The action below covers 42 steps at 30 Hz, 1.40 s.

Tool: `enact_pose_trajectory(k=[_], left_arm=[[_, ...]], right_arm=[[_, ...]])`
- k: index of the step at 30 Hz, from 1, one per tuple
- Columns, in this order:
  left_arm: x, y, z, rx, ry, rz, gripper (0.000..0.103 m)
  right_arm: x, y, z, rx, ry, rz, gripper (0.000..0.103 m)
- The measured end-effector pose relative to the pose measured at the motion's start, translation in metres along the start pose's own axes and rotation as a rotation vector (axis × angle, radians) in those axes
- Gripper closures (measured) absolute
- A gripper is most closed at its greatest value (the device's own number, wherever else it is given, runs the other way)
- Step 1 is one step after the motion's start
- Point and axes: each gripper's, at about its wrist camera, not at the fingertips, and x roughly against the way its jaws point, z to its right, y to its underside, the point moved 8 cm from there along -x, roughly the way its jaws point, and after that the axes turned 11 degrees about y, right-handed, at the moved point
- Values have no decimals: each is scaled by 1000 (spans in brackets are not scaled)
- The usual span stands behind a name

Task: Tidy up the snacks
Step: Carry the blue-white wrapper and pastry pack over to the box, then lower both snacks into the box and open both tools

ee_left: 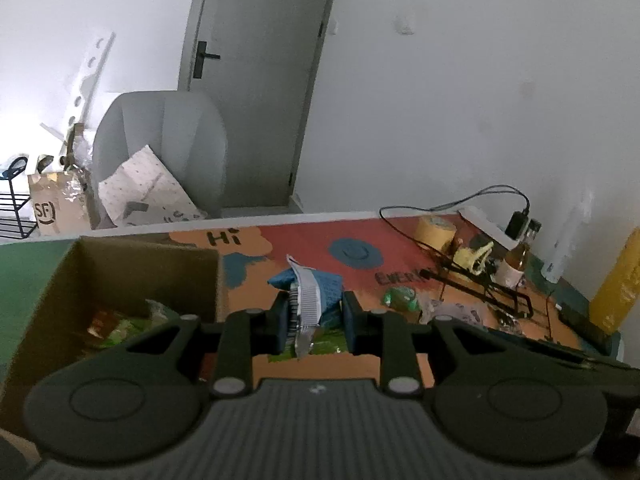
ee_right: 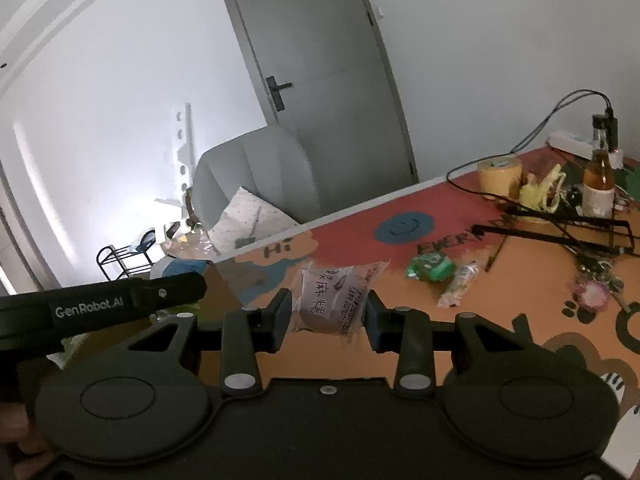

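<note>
My left gripper point(ee_left: 315, 316) is shut on a blue snack packet point(ee_left: 320, 292) with a silver crimped end, held above the table just right of the cardboard box point(ee_left: 132, 268). Green and red snack packets point(ee_left: 120, 326) lie inside the box. My right gripper point(ee_right: 326, 314) is shut on a clear-wrapped brown pastry with printed characters point(ee_right: 334, 300), lifted over the orange tabletop. The left gripper's black body point(ee_right: 100, 308) shows at the left of the right wrist view. A green snack packet point(ee_right: 432, 267) and a thin clear-wrapped snack point(ee_right: 460, 284) lie on the table.
The colourful table mat point(ee_right: 500, 300) carries a yellow tape roll point(ee_right: 500, 172), a brown bottle point(ee_right: 598, 184), a black wire rack point(ee_right: 576, 228), cables and a pink keyring point(ee_right: 592, 294) at the right. A grey armchair point(ee_left: 160, 148) and a door point(ee_left: 260, 80) stand behind the table.
</note>
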Motion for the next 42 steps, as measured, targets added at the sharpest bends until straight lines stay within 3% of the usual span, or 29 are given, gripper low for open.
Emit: enact_pose_trajectory(k=[21, 42], left_arm=[[60, -9, -69, 77, -99, 75, 77], [74, 14, -123, 186, -126, 45, 77]], right_arm=[[4, -1, -73, 60, -106, 12, 66], [-11, 17, -136, 152, -178, -50, 66]])
